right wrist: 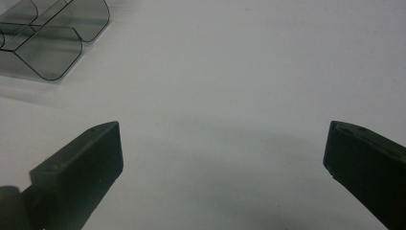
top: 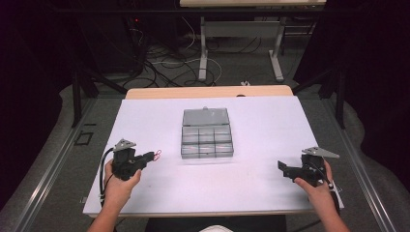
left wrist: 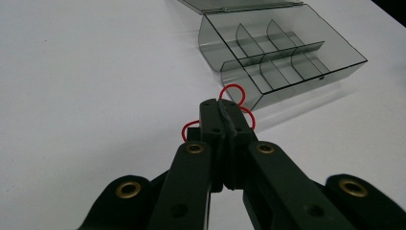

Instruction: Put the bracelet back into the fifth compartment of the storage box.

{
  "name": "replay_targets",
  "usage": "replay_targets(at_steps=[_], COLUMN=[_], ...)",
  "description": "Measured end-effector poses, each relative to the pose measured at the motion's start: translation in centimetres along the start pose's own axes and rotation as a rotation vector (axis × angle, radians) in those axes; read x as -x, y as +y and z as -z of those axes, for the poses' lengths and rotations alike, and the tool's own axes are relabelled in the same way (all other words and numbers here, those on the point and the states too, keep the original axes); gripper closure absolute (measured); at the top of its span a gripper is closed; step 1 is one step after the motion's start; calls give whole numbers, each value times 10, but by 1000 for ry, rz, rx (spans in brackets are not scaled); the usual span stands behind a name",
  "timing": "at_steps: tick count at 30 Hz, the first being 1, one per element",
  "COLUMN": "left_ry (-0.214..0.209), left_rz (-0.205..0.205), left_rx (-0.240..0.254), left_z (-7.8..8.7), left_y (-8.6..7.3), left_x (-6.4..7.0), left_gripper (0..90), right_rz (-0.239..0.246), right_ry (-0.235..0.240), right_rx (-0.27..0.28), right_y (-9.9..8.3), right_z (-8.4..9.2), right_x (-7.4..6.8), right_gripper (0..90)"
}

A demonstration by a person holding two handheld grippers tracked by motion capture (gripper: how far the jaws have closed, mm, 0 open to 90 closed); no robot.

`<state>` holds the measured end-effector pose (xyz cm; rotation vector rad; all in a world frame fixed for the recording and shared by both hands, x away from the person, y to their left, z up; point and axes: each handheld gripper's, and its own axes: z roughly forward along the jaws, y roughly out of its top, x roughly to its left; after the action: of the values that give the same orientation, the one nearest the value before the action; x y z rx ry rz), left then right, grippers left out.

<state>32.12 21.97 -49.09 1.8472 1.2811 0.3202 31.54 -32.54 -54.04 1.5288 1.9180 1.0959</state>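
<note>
High view: left hand-held gripper (top: 153, 156) pinches a red rubber band (top: 158, 154) just left of the open compartment box (top: 207, 141), jaws aimed at it; right hand-held gripper (top: 283, 166) rests spread, farther off on the desk (top: 270, 121).

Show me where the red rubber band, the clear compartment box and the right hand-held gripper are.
red rubber band (left wrist: 233, 89): left gripper view, top loop above the closed jaws.
clear compartment box (top: 207, 155): high view, front wall.
right hand-held gripper (right wrist: 222, 153): right gripper view, gap midway between its open jaws.

Lab or test room, black curtains (top: 29, 72), floor cables (top: 164, 65), white table (top: 270, 140)
</note>
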Motion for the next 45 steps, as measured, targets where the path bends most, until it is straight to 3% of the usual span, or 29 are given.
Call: replay_targets(at_steps=[10, 23, 24, 27, 45], left_ry=[-34, -75, -85, -86, -125], left_rz=[-26, -50, -66, -79, -93], left_rx=[-4, -24, -41, -33, -29], left_z=[-2, -12, -12, -16, -33], left_y=[2, 6, 7, 8, 24], left_x=[14, 34, 35, 40, 58], left_gripper=[900, 900, 900, 900, 900], right_rz=[-3, -11, -11, -12, -16], right_ry=[-7, 1, 0, -1, -1], right_rx=[24, 0, 0, 2, 8], right_y=[-1, 0, 0, 0, 0], right_z=[-2, 0, 0, 0, 1], right_x=[-1, -1, -1, -1, 0], right_gripper=[0, 0, 0, 0, 0])
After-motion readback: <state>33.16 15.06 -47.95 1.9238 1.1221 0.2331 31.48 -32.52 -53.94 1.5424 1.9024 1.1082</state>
